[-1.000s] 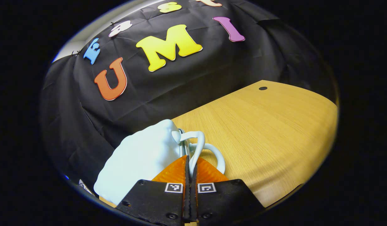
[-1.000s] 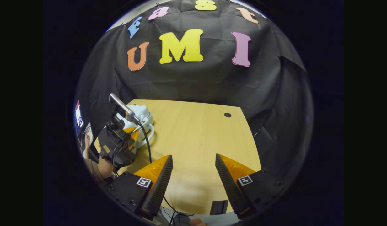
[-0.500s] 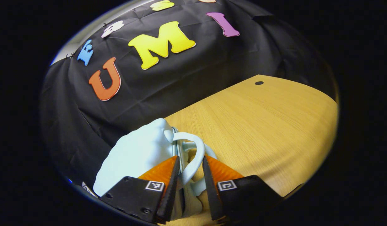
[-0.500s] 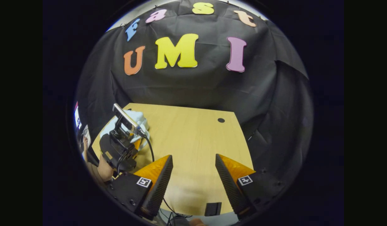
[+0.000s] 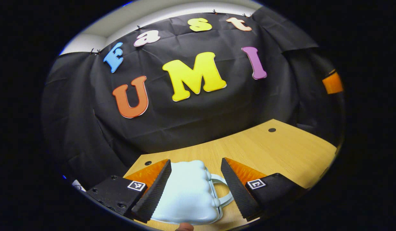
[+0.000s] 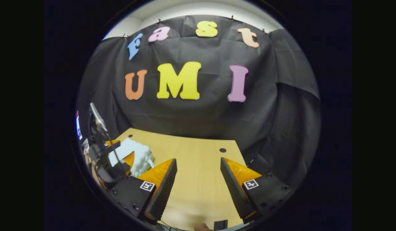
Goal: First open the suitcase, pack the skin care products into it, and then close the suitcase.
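Wooden table carried the pale-blue suitcase, closed, at its left edge. Left gripper and right gripper both gaped, grasping nothing. Packing looked finished; nothing seemed left.

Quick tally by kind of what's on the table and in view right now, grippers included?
Suitcases: 1, pale blue suitcase, shut, lying on the wooden table.
Grippers: 2, left gripper and right gripper, both open, holding nothing.
Skin care products: 0 visible.
Total: 3
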Tool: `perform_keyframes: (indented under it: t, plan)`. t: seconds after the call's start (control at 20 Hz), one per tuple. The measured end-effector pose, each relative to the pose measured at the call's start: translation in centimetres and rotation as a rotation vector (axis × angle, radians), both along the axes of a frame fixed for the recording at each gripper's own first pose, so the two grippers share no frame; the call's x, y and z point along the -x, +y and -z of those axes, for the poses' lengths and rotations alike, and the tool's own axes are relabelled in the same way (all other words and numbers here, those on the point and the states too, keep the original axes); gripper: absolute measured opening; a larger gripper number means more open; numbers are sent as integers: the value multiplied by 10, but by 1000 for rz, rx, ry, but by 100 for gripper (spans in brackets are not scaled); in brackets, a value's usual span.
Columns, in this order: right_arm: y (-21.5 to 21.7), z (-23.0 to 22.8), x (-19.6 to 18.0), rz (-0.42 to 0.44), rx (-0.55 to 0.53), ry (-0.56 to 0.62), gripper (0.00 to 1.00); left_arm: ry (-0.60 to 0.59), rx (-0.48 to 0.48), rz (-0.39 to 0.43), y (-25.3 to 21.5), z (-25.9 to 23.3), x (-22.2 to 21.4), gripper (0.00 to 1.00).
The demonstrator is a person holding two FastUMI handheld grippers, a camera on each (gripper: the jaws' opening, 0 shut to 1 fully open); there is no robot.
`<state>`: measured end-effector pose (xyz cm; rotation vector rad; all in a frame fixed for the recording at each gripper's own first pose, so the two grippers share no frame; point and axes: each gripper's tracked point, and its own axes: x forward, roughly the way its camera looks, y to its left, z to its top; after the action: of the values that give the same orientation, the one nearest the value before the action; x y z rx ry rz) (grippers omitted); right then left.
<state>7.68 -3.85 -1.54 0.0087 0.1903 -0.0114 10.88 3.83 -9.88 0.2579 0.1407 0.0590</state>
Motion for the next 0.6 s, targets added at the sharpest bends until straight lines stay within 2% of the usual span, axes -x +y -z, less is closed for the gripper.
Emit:
perform_keyframes:
  t: [0.15, 0.25, 0.6]
  plan:
    - [35, -11, -5, -20, 8, -47, 79, 6, 80, -27, 32, -22, 25, 99]
    - [59, -10, -8, -35, 4, -61, 81, 11, 127, -44, 50, -29, 36, 99]
    - [121, -5, -20, -74, -20, -56, 81, 9, 141, -58, 89, -45, 39, 99]
